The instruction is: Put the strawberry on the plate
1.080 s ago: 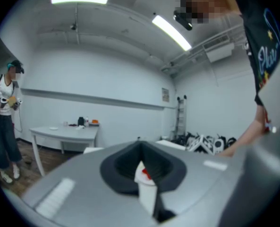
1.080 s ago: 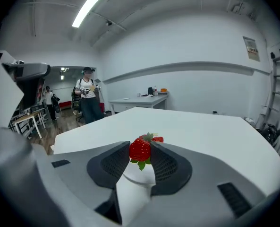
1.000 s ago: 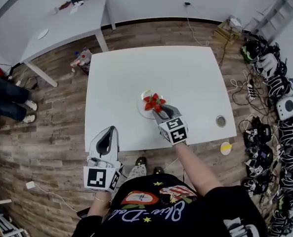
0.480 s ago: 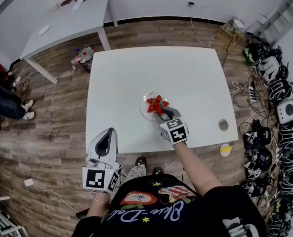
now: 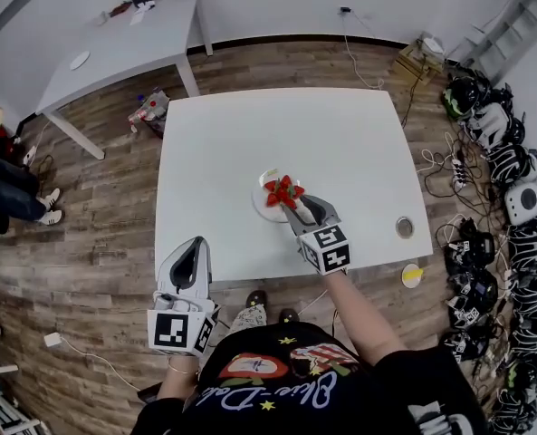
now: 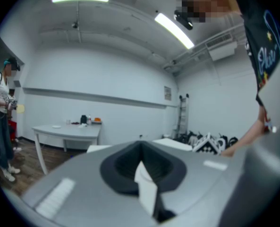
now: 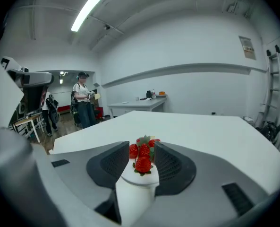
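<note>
The strawberry (image 7: pixel 143 165), red, glossy and finely pitted with a green leafy cap, lies on the plate (image 7: pixel 130 176) at the front of a small heap of strawberries (image 5: pixel 283 191); in the right gripper view it shows low in the gap between the two jaws, close to the right-hand pad, though contact cannot be told; the plate (image 5: pixel 261 207) is small, round, smooth and white, sitting at the middle of the square matt white table (image 5: pixel 223 152); the right gripper (image 5: pixel 297 212) points at the heap from the lower right, its jaws spread, dark ribbed pads on a grey moulded shell (image 7: pixel 142 145), its checkered marker cube (image 5: pixel 327 247) behind; a small round metal-looking disc (image 5: pixel 405 226) lies near the table's right edge; the left gripper (image 5: pixel 193 245) hangs off the table's front edge at lower left, over the wood-plank floor (image 5: pixel 87 243), its jaws pressed together at the tips with nothing between them (image 6: pixel 140 148); a grey table (image 5: pixel 123 53) stands at upper left.
</note>
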{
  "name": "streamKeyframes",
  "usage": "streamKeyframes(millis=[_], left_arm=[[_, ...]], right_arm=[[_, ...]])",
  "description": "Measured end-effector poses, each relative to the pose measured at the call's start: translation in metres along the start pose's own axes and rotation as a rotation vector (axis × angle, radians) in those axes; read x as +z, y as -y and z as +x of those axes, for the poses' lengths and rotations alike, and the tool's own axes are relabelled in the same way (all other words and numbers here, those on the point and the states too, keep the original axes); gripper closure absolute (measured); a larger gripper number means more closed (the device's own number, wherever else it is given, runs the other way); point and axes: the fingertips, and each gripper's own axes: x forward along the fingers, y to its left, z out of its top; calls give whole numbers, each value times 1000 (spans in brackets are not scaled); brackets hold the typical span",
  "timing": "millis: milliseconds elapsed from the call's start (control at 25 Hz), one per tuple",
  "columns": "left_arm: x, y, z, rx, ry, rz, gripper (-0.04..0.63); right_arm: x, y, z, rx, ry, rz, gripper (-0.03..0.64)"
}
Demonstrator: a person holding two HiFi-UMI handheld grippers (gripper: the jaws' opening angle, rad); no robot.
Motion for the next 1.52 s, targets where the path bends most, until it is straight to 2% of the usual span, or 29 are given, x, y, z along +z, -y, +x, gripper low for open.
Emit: streamKeyframes(millis=[200, 320, 400, 600, 1000, 1520], left_arm=[[5, -2, -2, -18, 26, 8, 598], [7, 2, -1, -48, 38, 4, 598], [8, 8, 0, -74, 47, 10, 598], [8, 25, -15, -107, 56, 5, 598], [0, 17, -34, -81, 36, 7, 598], [2, 11, -28, -77, 37, 13, 598]], right_arm=[[56, 5, -67, -16, 297, 129, 472], [75, -6, -106, -19, 389, 131, 541], [77, -13, -125, -20, 417, 141, 558], [67, -36, -153, 5, 408, 155, 585], [65, -56, -156, 12, 381, 147, 598], [67, -50, -147, -2, 361, 134, 598]])
